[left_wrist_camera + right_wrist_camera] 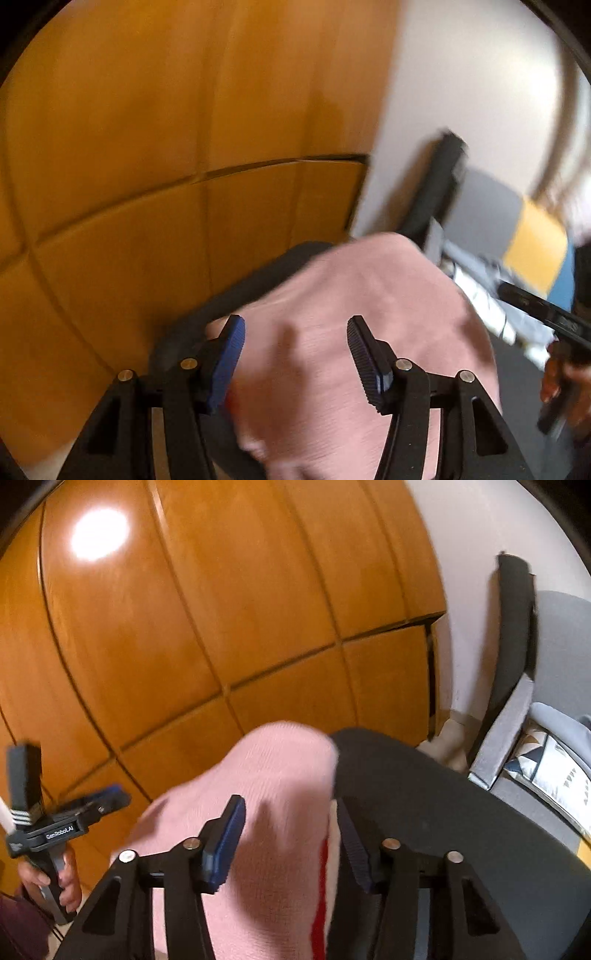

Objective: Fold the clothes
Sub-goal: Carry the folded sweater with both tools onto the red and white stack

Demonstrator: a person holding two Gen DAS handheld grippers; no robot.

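A pink knit garment point(362, 306) lies heaped on a black padded surface point(236, 291); the left wrist view is blurred. My left gripper point(295, 328) hangs over it, open, its pads apart and pressing nothing. In the right wrist view the same garment point(273, 775) shows a red stripe point(321, 897) along its right edge, where it meets the black surface point(443, 794). My right gripper point(290, 808) stands open over that edge, with cloth below the gap and nothing pinched. The left gripper point(68, 786) also shows at the far left, held by a hand point(66, 882).
Orange wooden panel doors point(147, 147) fill the background, with a white wall point(461, 74) to their right. A black upright bar point(513, 627) leans by a grey cushion point(565, 627) and patterned fabric point(554, 771). A hand point(554, 380) grips a handle at the right edge.
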